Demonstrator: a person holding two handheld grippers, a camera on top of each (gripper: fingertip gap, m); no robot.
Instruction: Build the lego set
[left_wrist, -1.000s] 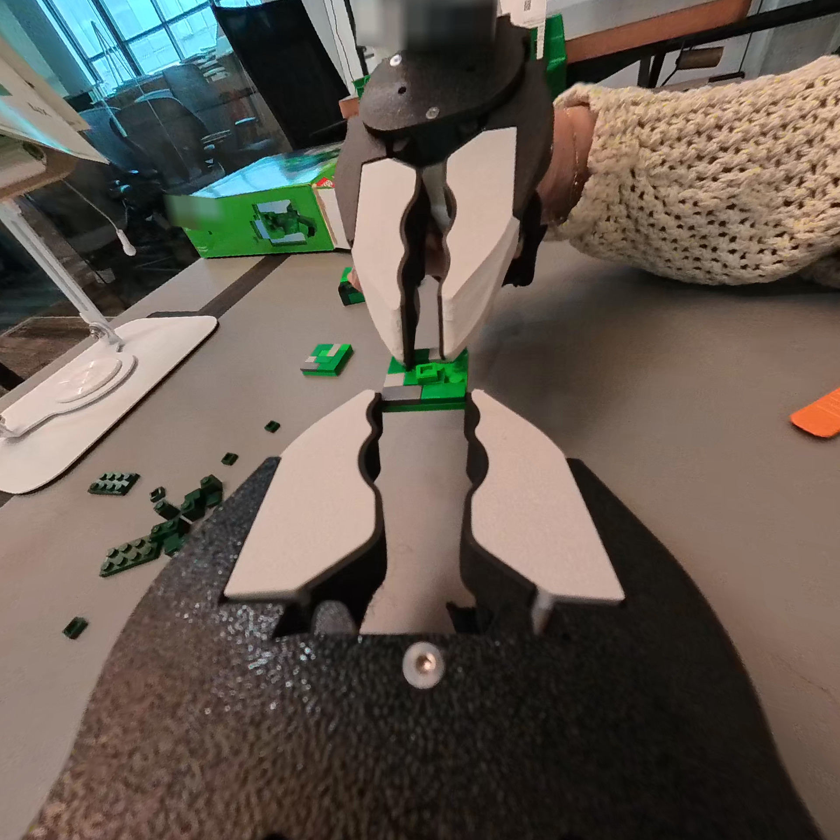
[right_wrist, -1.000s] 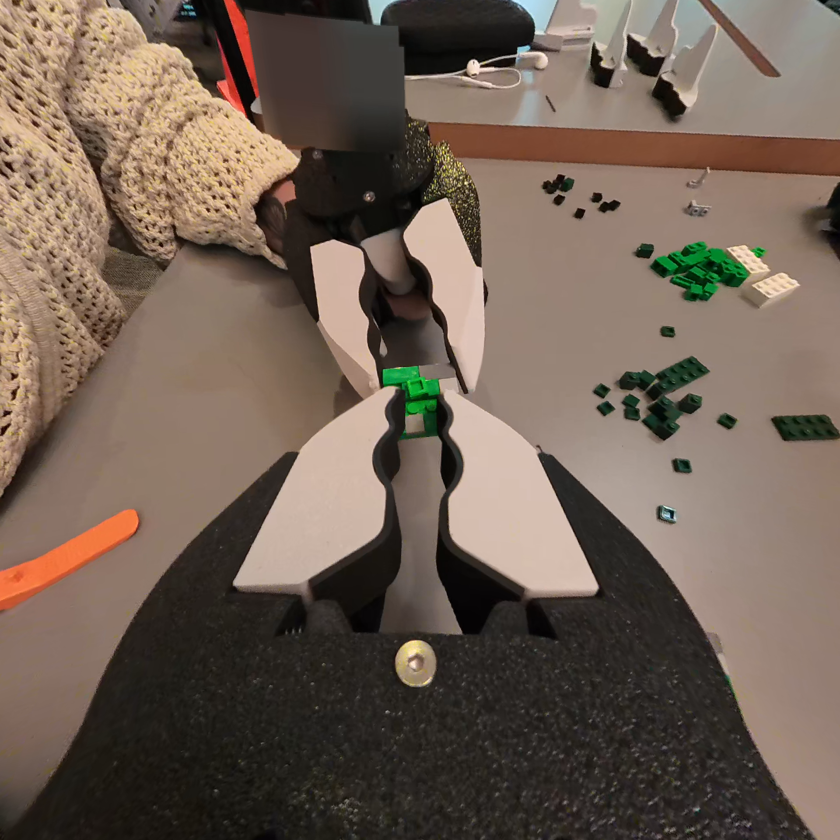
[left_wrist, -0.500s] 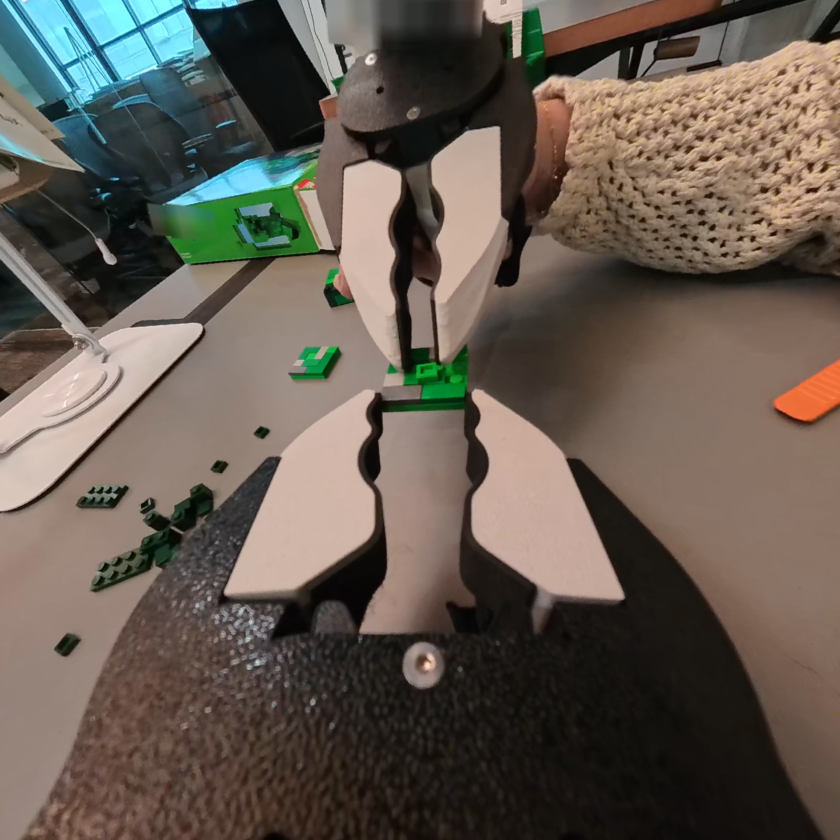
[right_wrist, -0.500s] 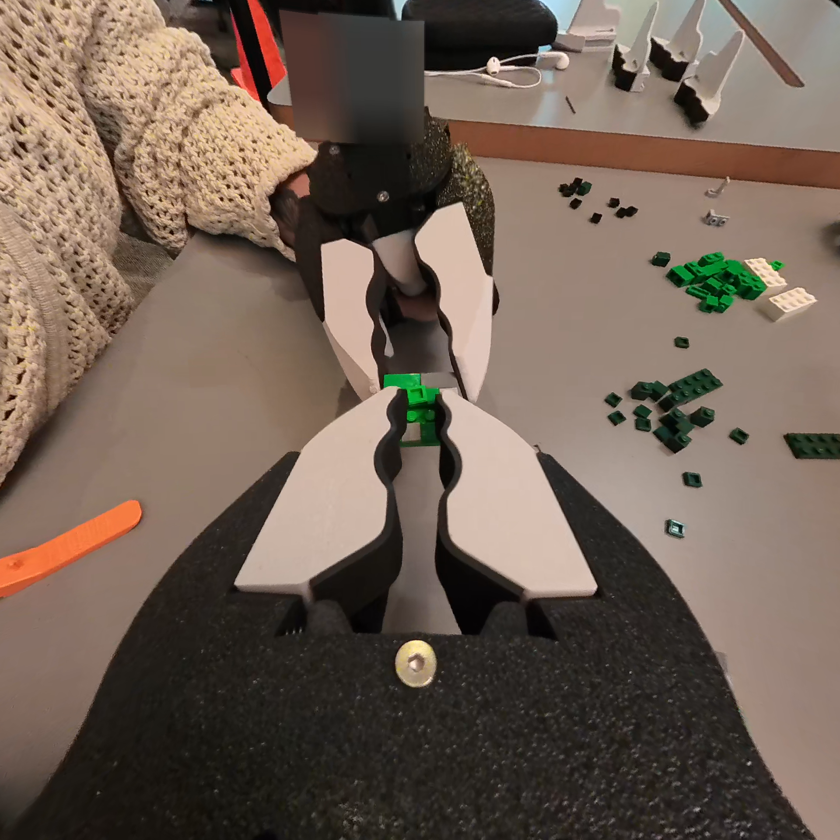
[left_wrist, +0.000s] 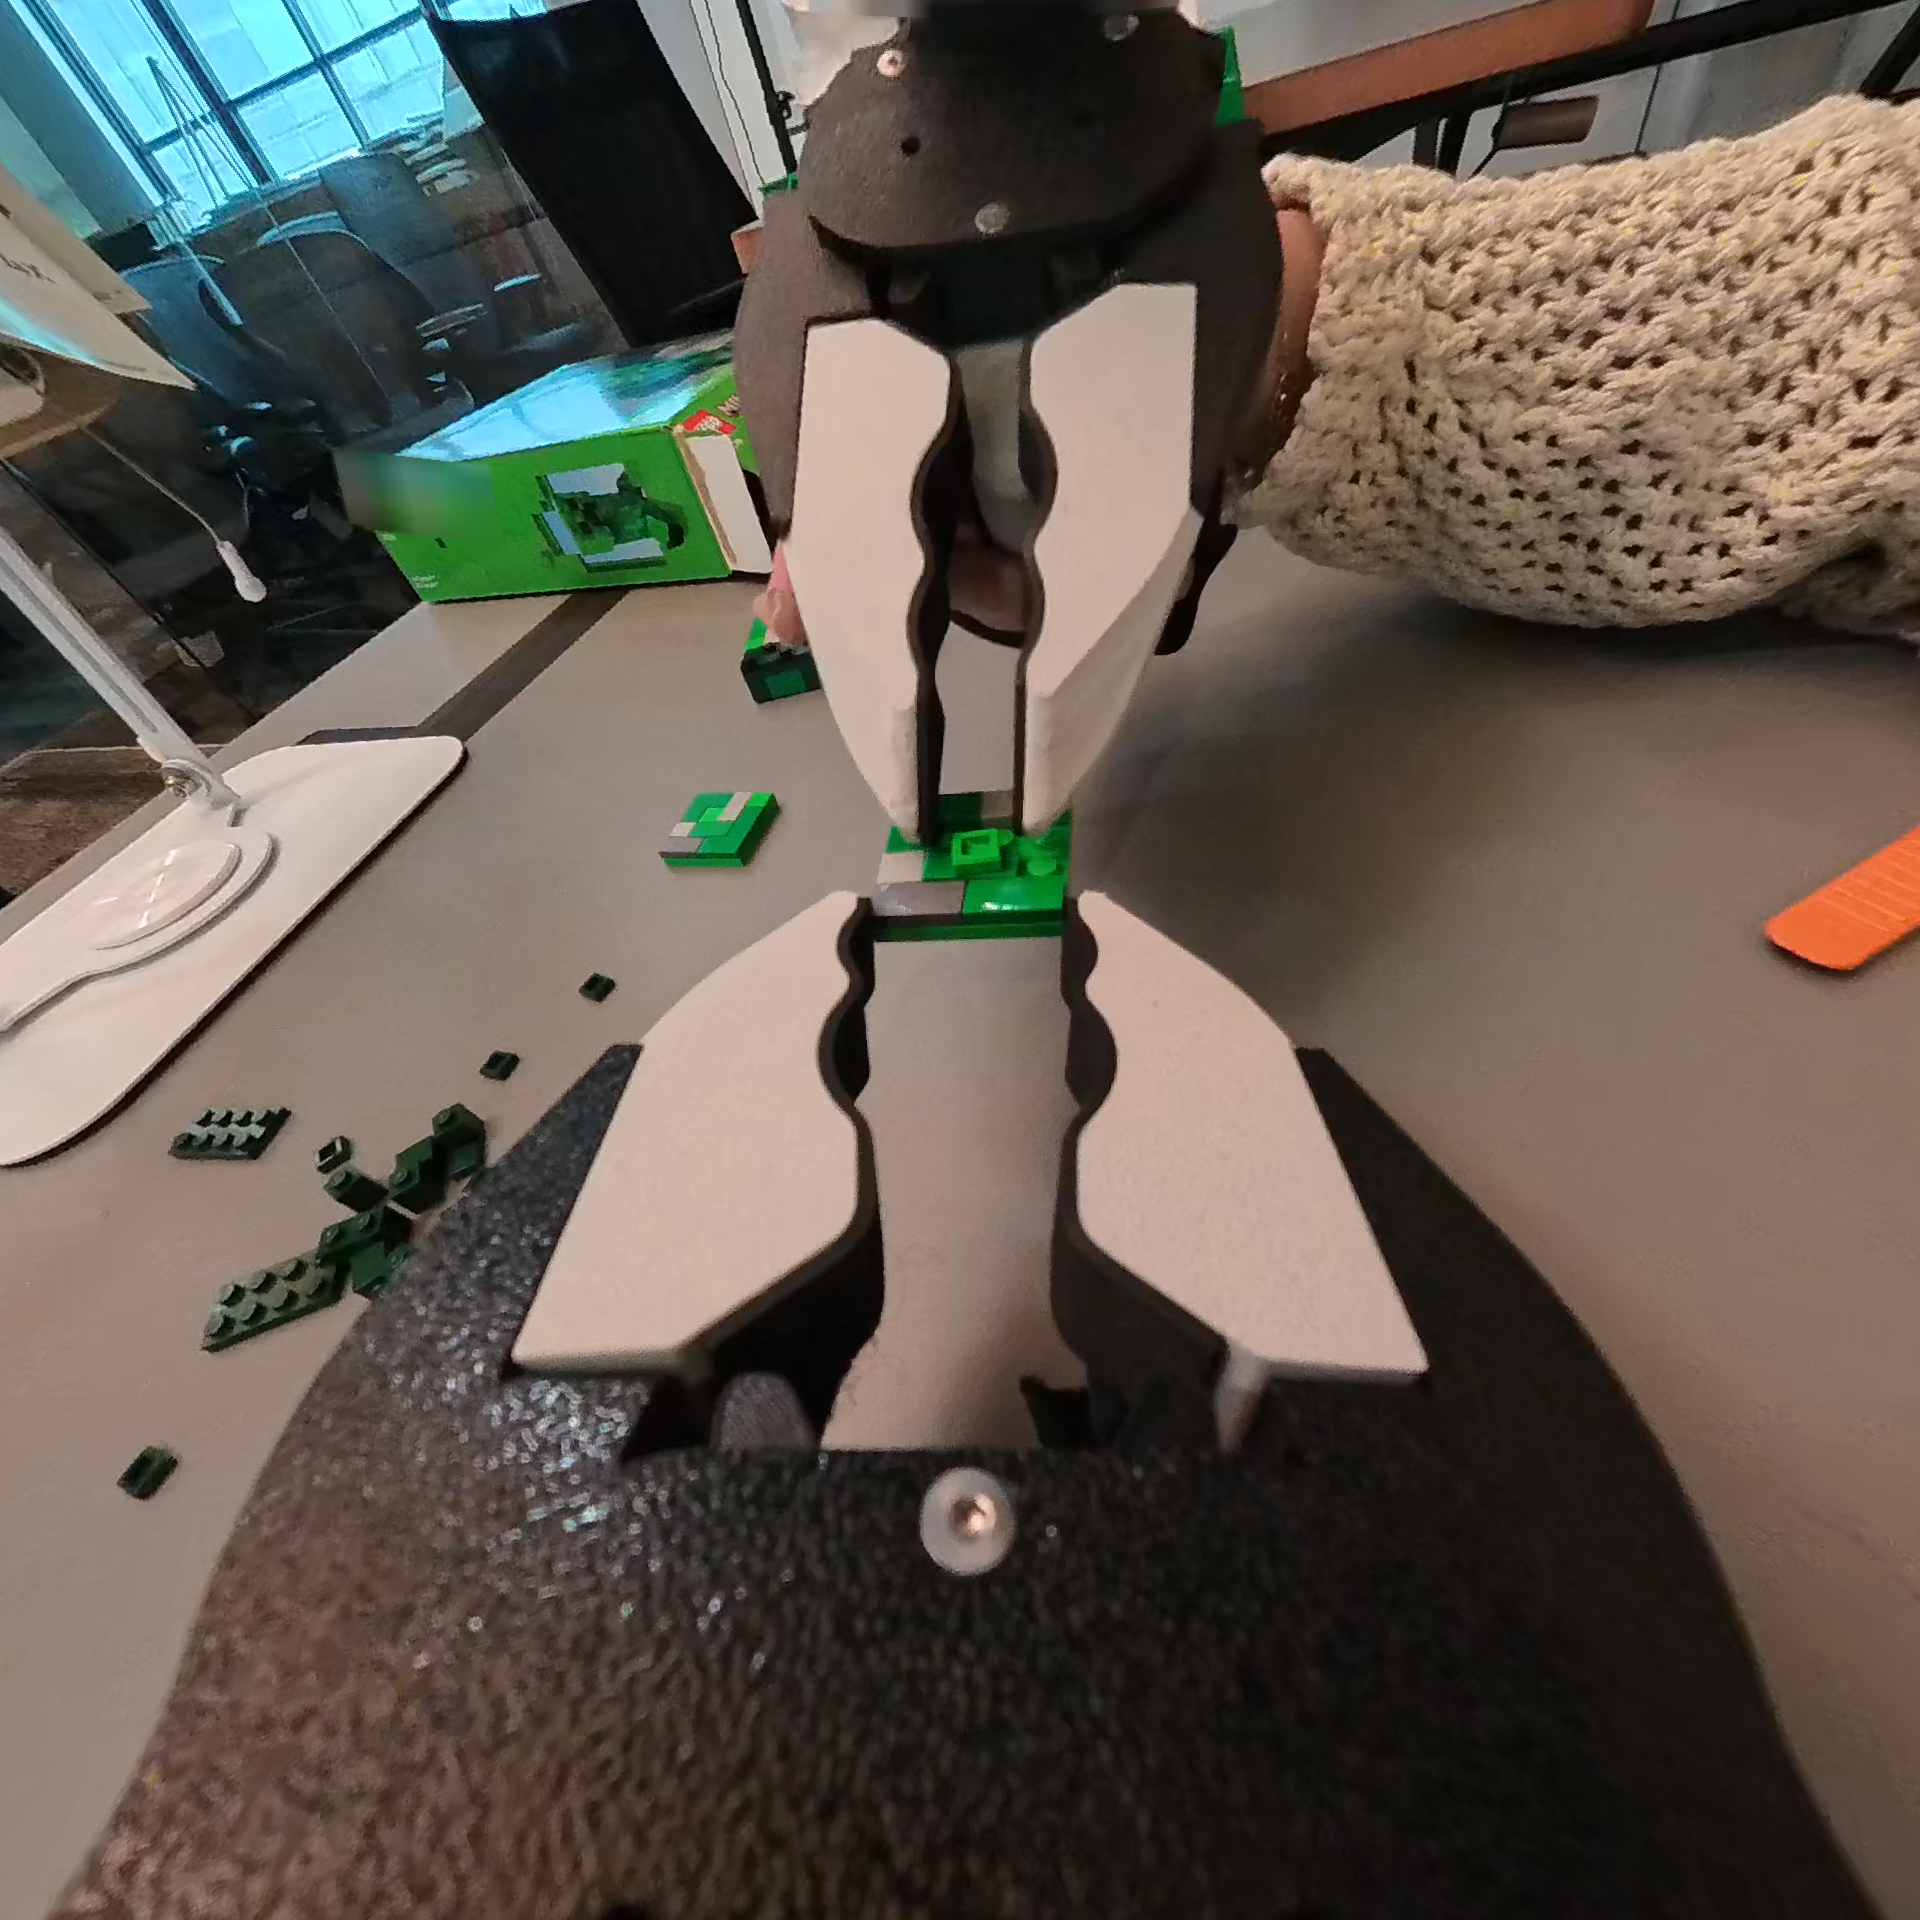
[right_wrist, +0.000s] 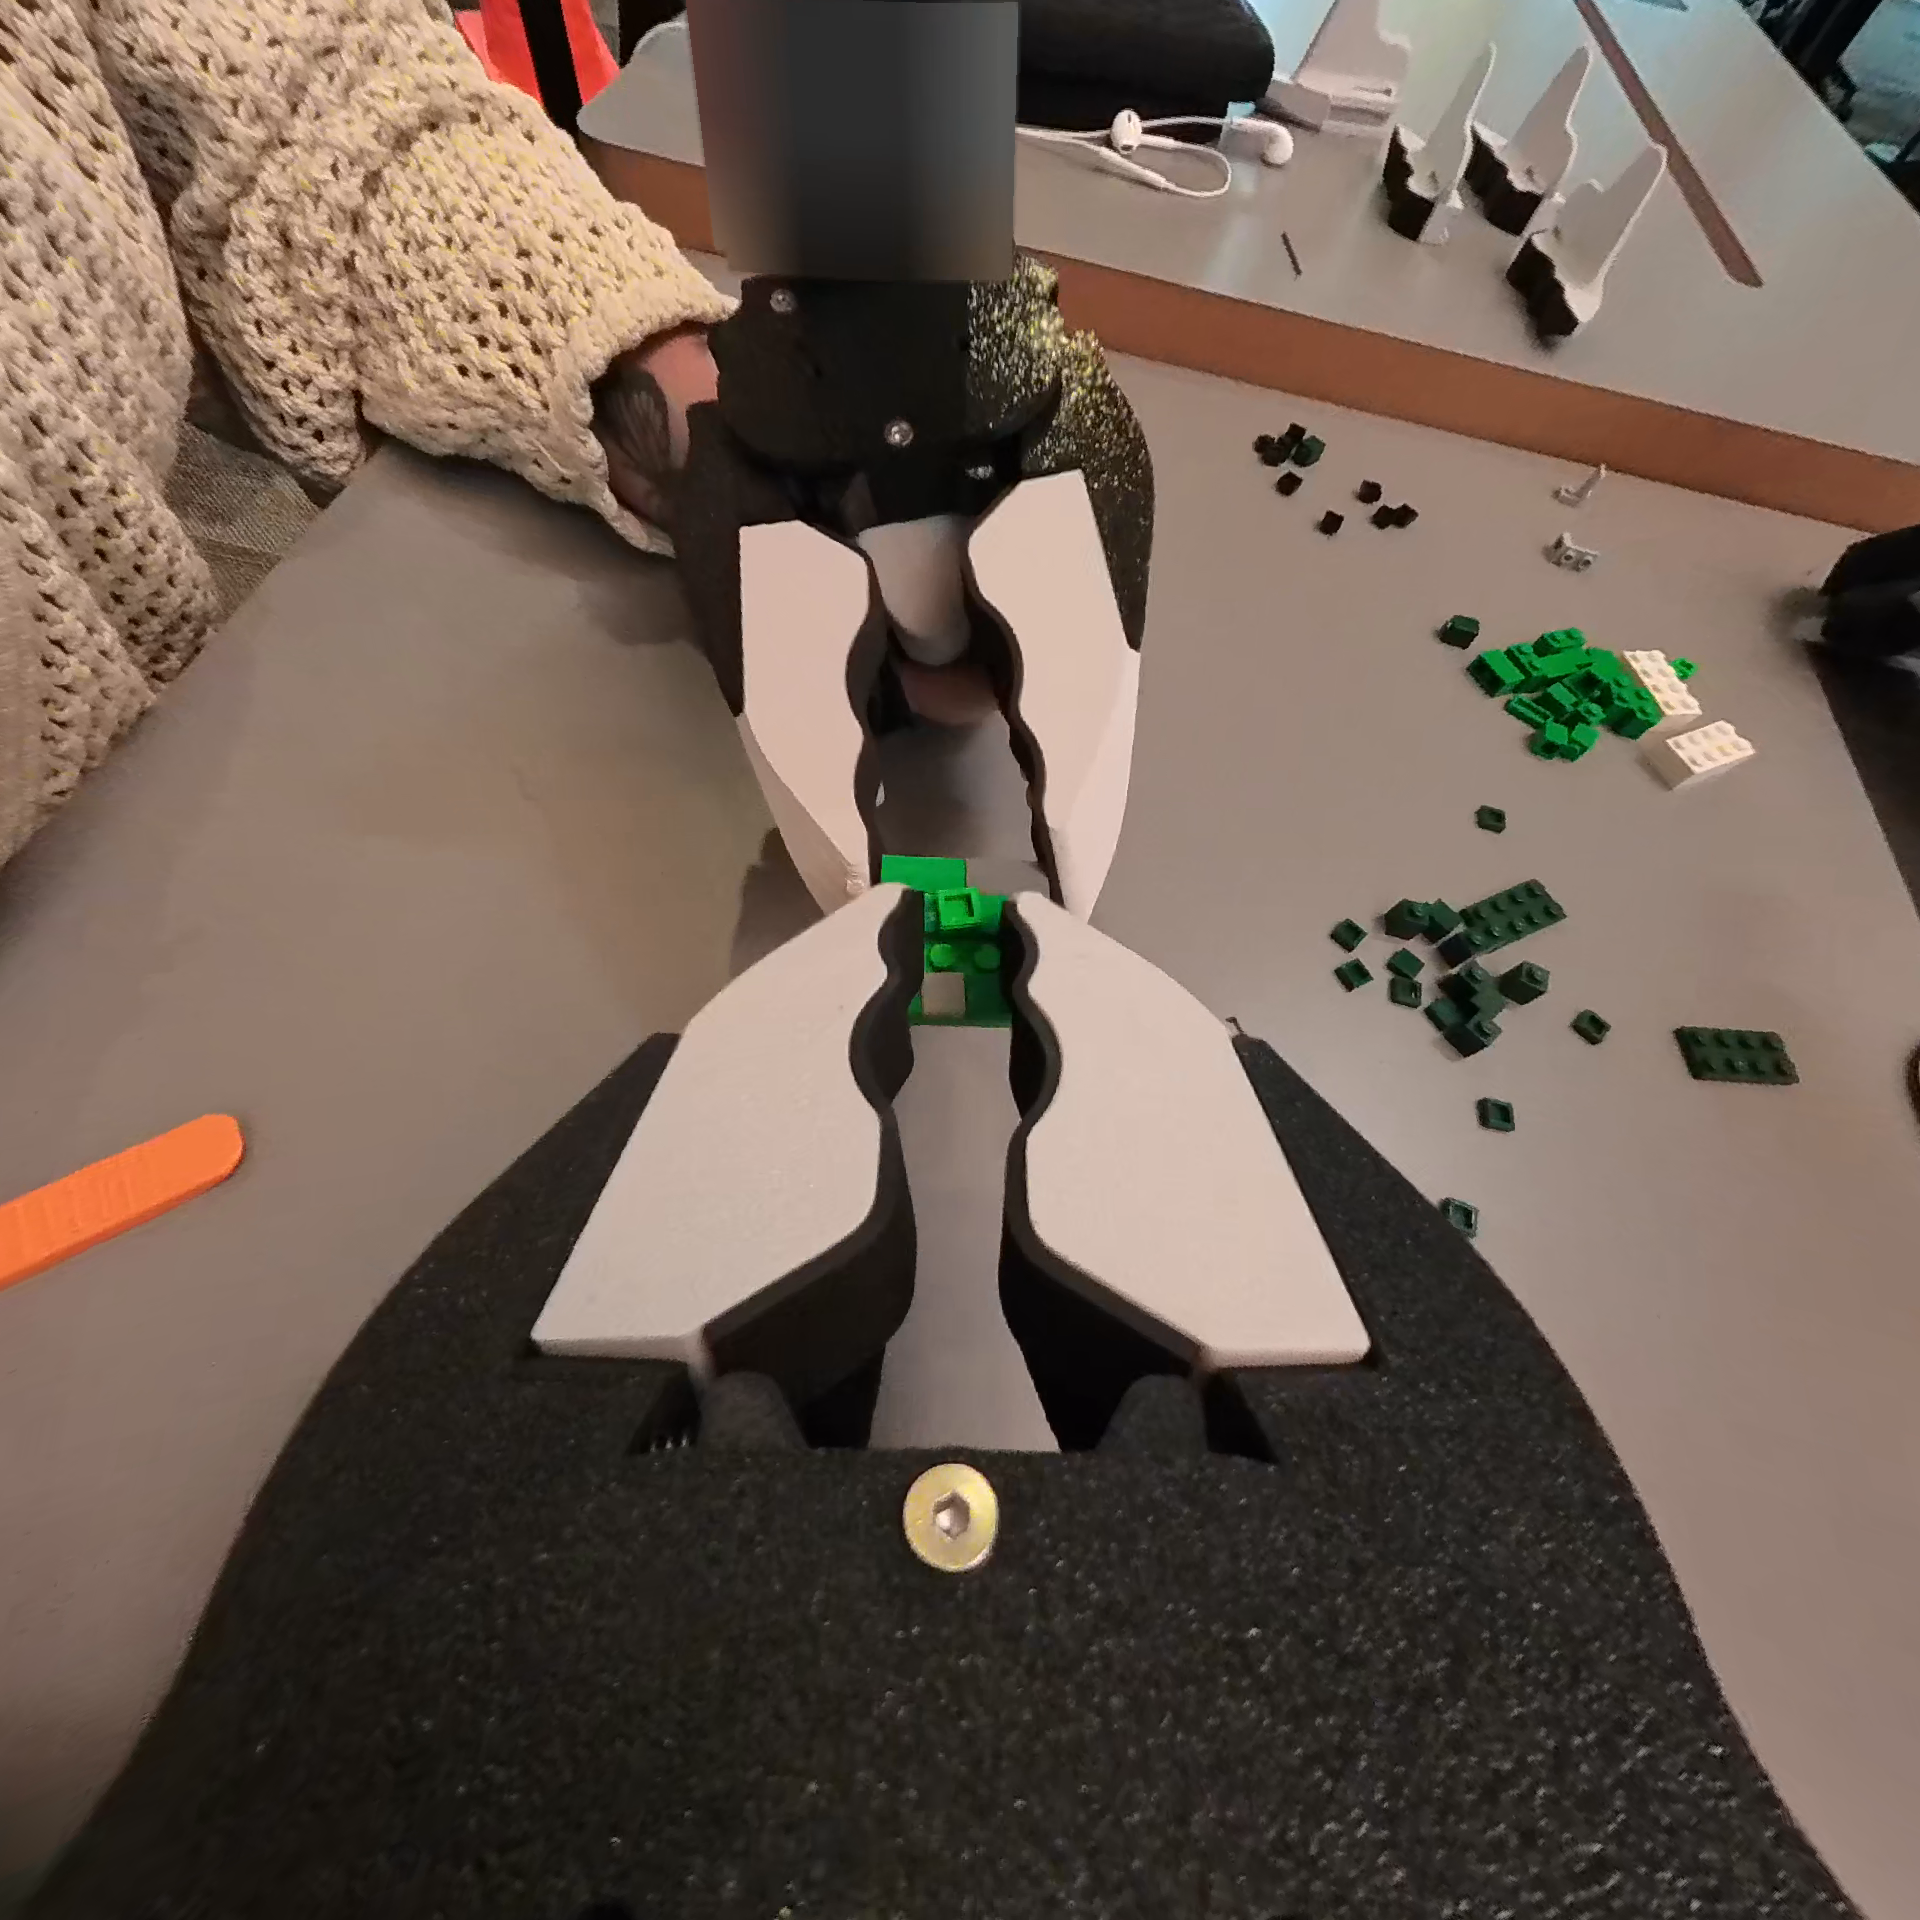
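A small bright green plate build (left_wrist: 1013, 894) with grey and white tiles lies on the grey table. My left gripper (left_wrist: 971, 909) is shut on its two sides and holds it flat on the table; it shows as the far gripper in the right wrist view (right_wrist: 951, 883). My right gripper (right_wrist: 954, 920) comes from the opposite side, tilted down onto the build (right_wrist: 956, 997). Its jaws are a little apart and straddle a small bright green brick (right_wrist: 958, 910) that sits on top of the build, with a thin gap on each side. The same brick shows in the left wrist view (left_wrist: 975, 847) below the right gripper (left_wrist: 971, 821).
An orange brick separator (right_wrist: 114, 1195) lies on the table. Loose dark green pieces (right_wrist: 1465, 966), a bright green pile (right_wrist: 1558, 691) and white bricks (right_wrist: 1699, 753) lie to one side. A second small build (left_wrist: 720, 828), a green box (left_wrist: 561, 499) and a white lamp base (left_wrist: 156, 914) are nearby. My two grippers' fingertips are within a few centimetres of each other. Between my left fingertips and the orange brick separator (right_wrist: 114, 1195) there is roughly 15 cm.
My right gripper's jaws have spread slightly over the small green brick on top of the build. My left gripper still holds the build in the same place.
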